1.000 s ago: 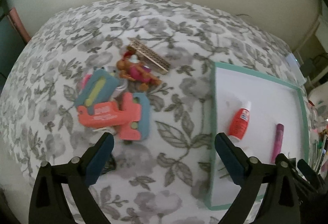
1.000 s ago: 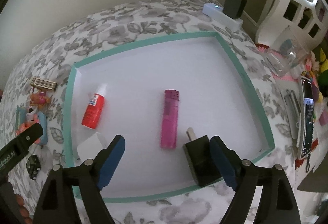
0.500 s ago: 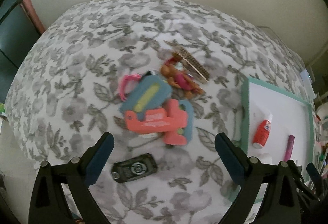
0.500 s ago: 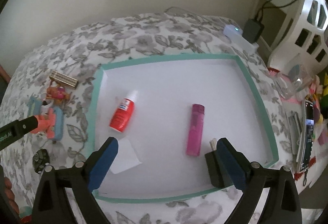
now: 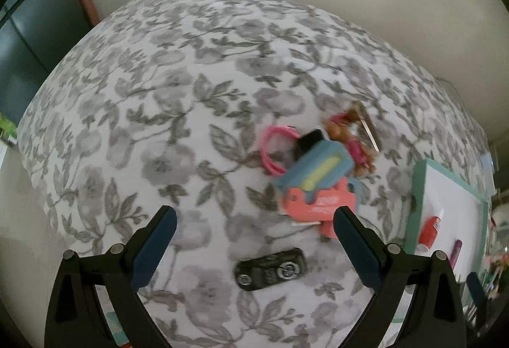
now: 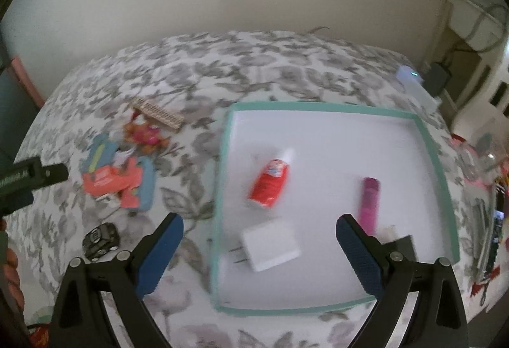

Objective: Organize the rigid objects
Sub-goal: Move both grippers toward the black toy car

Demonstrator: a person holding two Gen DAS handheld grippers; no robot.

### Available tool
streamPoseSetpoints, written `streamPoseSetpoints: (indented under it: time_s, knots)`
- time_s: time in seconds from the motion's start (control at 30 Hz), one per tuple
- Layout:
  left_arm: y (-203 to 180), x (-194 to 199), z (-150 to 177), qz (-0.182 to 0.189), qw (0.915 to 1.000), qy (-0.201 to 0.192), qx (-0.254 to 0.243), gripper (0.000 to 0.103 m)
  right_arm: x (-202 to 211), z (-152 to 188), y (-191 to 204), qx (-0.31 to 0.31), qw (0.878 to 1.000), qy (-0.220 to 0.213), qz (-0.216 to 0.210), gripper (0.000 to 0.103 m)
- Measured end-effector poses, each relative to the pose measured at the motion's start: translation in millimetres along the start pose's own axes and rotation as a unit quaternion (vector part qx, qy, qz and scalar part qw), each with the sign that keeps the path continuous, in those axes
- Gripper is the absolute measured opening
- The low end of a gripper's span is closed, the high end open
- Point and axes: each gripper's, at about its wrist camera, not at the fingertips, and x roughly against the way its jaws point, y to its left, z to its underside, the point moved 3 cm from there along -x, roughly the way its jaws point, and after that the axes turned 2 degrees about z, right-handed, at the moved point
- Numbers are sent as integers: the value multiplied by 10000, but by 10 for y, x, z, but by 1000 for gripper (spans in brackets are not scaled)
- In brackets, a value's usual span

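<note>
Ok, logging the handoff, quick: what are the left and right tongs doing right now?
Left tongs: open, holding nothing.
Right tongs: open, holding nothing.

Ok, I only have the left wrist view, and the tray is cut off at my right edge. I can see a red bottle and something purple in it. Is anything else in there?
Observer: Yes. The right wrist view shows a white plug charger lying flat in the tray, by the near left corner.
Operator: Only that?
Observer: No. A black block also sits in it beside the purple lighter, partly hidden behind the right gripper.
Operator: Is that gripper holding anything?
Observer: No. Its fingers stand wide apart with nothing between them.
</note>
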Motion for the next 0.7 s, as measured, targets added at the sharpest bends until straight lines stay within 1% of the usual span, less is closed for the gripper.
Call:
streamPoseSetpoints:
  time_s: [0.13, 0.23, 0.3, 0.37, 0.43, 0.5, 0.7]
  knots:
    - [174, -63, -8, 3, 9996, 117, 246, 99, -82, 60, 322, 239, 9990, 128, -342, 98]
    - [258, -134, 16, -37, 9992, 238, 311, 99, -161, 97, 518, 341, 9976, 256, -549, 98]
    - [299, -219, 49, -88, 9988, 370, 310, 99, -214, 121, 605, 394, 9968, 334, -610, 98]
    - [333, -336, 113, -180, 9976, 600, 294, 99, -274, 145, 676, 461, 9964, 415, -582, 98]
    - [364, -434, 167, -96, 9960, 806, 373, 99, -324, 164, 723, 509, 9960, 493, -550, 98]
    - [368, -470, 197, -17, 9952, 890, 410, 99, -372, 180, 731, 493, 9958, 567, -530, 98]
    - [225, -590, 321, 402, 9903, 1288, 330, 99, -414, 167, 618, 391, 9960, 664, -447, 98]
